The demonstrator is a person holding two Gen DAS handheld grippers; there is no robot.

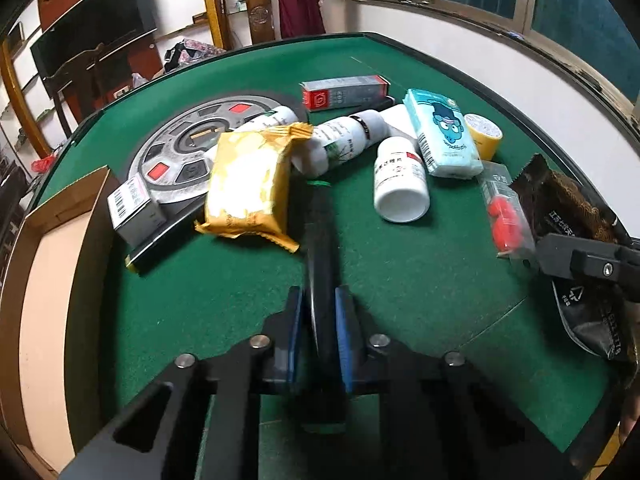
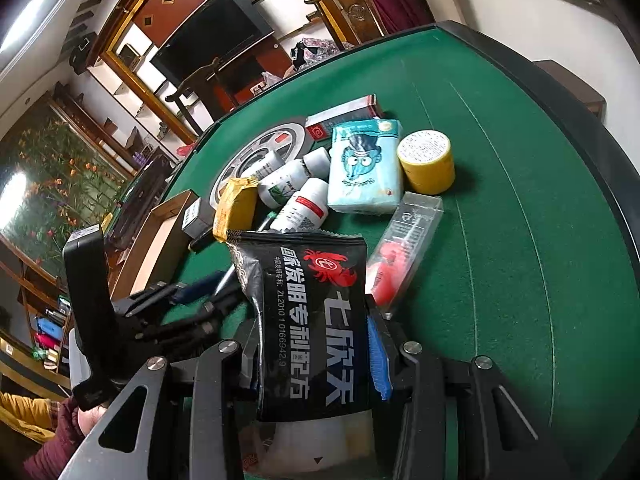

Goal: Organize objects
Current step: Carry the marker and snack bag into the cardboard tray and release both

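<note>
My left gripper (image 1: pixel 319 320) is shut on a dark pen-like tube (image 1: pixel 320 248) that points away over the green table (image 1: pixel 420 272). My right gripper (image 2: pixel 312 344) is shut on a black snack packet (image 2: pixel 308 320) with a red crab print; the packet also shows at the right of the left wrist view (image 1: pixel 568 208). The left gripper shows in the right wrist view (image 2: pixel 192 292). A pile lies ahead: yellow packet (image 1: pixel 248 184), white pill bottle (image 1: pixel 400 180), blue tissue pack (image 1: pixel 444 132), yellow tape roll (image 1: pixel 484 134), clear box with red clips (image 1: pixel 504 212).
An open cardboard box (image 1: pixel 52 264) stands at the table's left edge. A grey box (image 1: pixel 136 208), a red-and-grey carton (image 1: pixel 344 90) and white tubes (image 1: pixel 340 136) lie around the round centre panel (image 1: pixel 188 152). Chairs and shelves stand beyond the table.
</note>
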